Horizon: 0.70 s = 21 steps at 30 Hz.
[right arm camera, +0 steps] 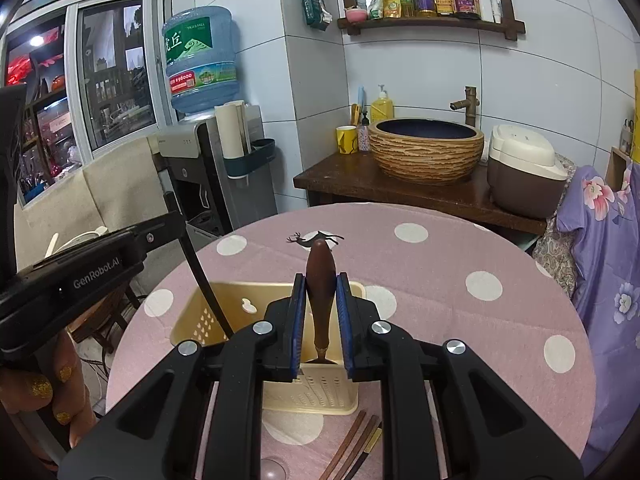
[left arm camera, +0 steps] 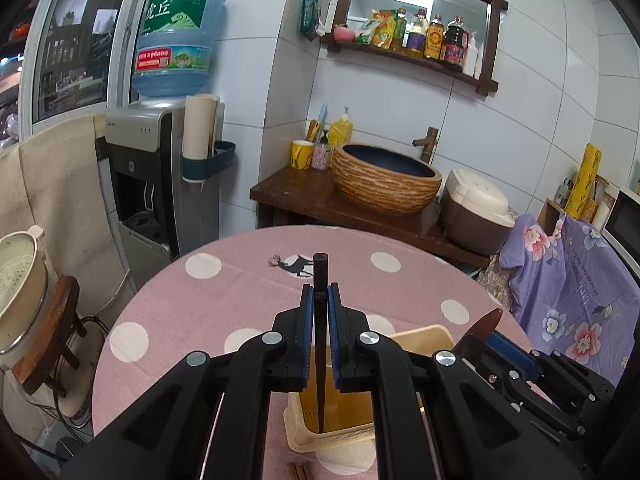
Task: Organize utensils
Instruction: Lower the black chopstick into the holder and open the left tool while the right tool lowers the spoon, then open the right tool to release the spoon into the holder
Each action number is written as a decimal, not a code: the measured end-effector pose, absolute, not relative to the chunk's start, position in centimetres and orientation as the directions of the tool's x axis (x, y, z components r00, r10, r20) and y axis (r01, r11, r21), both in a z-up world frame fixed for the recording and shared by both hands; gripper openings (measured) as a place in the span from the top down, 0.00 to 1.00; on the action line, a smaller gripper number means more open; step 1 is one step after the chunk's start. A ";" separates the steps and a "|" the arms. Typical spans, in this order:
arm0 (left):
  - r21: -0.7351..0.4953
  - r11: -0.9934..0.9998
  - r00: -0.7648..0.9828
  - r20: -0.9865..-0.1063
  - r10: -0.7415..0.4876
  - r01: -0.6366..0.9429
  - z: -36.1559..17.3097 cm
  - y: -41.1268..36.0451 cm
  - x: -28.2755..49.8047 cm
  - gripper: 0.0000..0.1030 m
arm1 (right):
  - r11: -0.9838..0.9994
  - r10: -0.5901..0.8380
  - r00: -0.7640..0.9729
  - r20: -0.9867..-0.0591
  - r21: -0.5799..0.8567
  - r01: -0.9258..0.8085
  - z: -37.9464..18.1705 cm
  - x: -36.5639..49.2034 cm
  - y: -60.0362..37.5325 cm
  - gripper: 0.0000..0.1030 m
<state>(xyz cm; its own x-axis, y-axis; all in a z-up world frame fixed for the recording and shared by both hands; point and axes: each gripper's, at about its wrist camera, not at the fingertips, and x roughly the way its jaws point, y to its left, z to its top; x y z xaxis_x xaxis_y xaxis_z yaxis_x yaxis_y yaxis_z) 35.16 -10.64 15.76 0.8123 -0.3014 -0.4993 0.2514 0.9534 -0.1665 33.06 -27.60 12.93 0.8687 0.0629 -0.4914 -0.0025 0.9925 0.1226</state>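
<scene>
step: both utensils are being lowered into the basket point(right arm camera: 208, 320) at once; judged as the drop-in stage, neither yet let go
left gripper point(left arm camera: 320, 300): fingers clenched on a dark chopstick point(left arm camera: 320, 280), held upright between the blue pads
chopstick position: top end stands above the fingers; lower end is seen inside the basket point(left arm camera: 332, 428), low against the slotted wall; whether it touches the bottom cannot be told
right gripper point(right arm camera: 320, 292): fingers grasping a spoon point(right arm camera: 320, 280) by its brown wooden handle, handle end up
spoon position: metal neck below the handle is seen just over the basket's near compartment; the bowl end is hidden by the gripper, so depth cannot be told
basket: cream plastic, slotted, standing on the bench point(right arm camera: 460, 320) with the pink dotted cloth; chopstick goes to the left part, spoon further right
leftover utensils: more chopsticks point(right arm camera: 356, 444) lie flat on the cloth just in front of the basket, not yet sorted
next move, judged: both to be eased a little lower, kept upright, then the fingers released so each piece leans inside its compartment
care needed: the two grippers are close together over one light basket; a sideways nudge is likely to tip it
afterwards, judged: the flat chopsticks are to be picked up
</scene>
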 end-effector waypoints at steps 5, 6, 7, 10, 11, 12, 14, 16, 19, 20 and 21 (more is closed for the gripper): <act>-0.123 0.961 0.838 -0.472 -0.275 0.246 15.6 -10.9 34.4 0.92 | 0.994 0.050 0.861 -0.507 0.108 0.006 11.8 33.3 -27.5 0.84; -0.123 0.961 0.837 -0.472 -0.276 0.248 15.6 -11.0 34.4 0.92 | 0.994 0.047 0.861 -0.507 0.107 0.009 11.6 33.4 -27.5 0.84; -0.123 0.961 0.837 -0.471 -0.277 0.248 15.6 -11.1 34.4 0.92 | 0.995 0.039 0.864 -0.502 0.101 0.013 11.5 33.3 -27.4 0.84; -0.122 0.962 0.839 -0.470 -0.274 0.246 15.6 -11.1 34.4 0.92 | 0.995 0.040 0.867 -0.497 0.101 0.011 11.4 33.2 -27.4 0.84; -0.124 0.961 0.839 -0.469 -0.276 0.246 15.6 -11.0 34.5 0.92 | 0.995 0.040 0.867 -0.496 0.101 0.012 11.4 33.2 -27.4 0.84; -0.127 0.961 0.838 -0.469 -0.278 0.247 15.7 -11.0 34.5 0.92 | 0.995 0.039 0.867 -0.496 0.102 0.014 11.3 33.1 -27.4 0.84; -0.128 0.959 0.837 -0.468 -0.282 0.252 15.6 -11.0 34.5 0.92 | 0.994 0.038 0.867 -0.496 0.109 0.019 11.3 33.1 -27.5 0.84; -0.124 0.959 0.838 -0.467 -0.283 0.255 15.6 -11.0 34.3 0.92 | 0.993 0.040 0.867 -0.496 0.120 0.022 11.4 33.0 -27.7 0.84; -0.122 0.958 0.841 -0.460 -0.285 0.258 15.7 -10.9 34.0 0.82 | 0.992 0.047 0.870 -0.490 0.124 0.016 11.4 32.8 -27.8 0.82; -0.124 0.958 0.843 -0.455 -0.285 0.257 15.7 -10.9 33.8 0.71 | 0.992 0.045 0.872 -0.487 0.125 0.018 11.5 32.7 -27.9 0.81; -0.127 0.958 0.848 -0.445 -0.286 0.256 15.7 -10.7 33.6 0.59 | 0.991 0.048 0.874 -0.484 0.129 0.017 11.5 32.5 -27.9 0.76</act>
